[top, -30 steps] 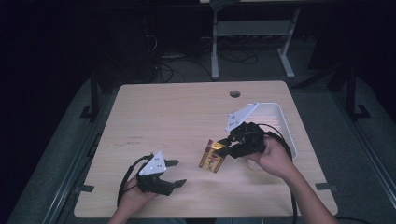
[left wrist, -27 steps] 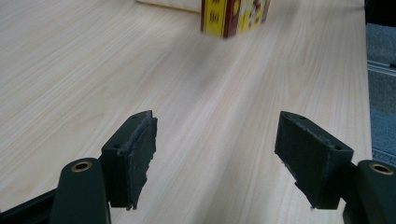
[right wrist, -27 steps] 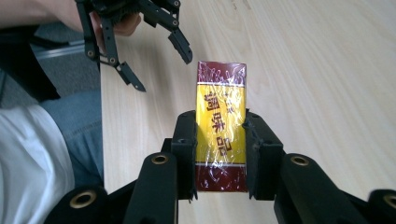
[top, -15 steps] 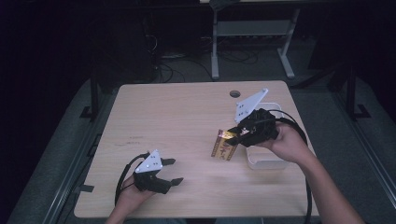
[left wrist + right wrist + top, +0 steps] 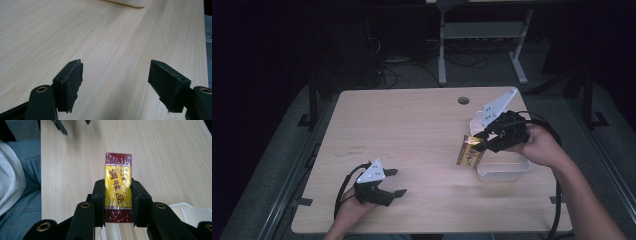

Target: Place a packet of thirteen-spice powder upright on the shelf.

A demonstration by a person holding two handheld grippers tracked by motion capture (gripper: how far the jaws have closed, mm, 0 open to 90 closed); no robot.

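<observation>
Near the table's (image 5: 412, 130) front edge the left gripper (image 5: 393, 183) rests with jaws spread and empty, while farther back the right gripper (image 5: 117, 195) clamps a yellow-and-maroon packet (image 5: 118, 187) between its jaws, raised beside the white tray (image 5: 502, 172).

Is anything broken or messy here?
The pad on one jaw of the left hand-held gripper looks torn and ragged at its edge. Nothing is spilled: the right hand-held gripper holds the packet straight over the white tub.
</observation>
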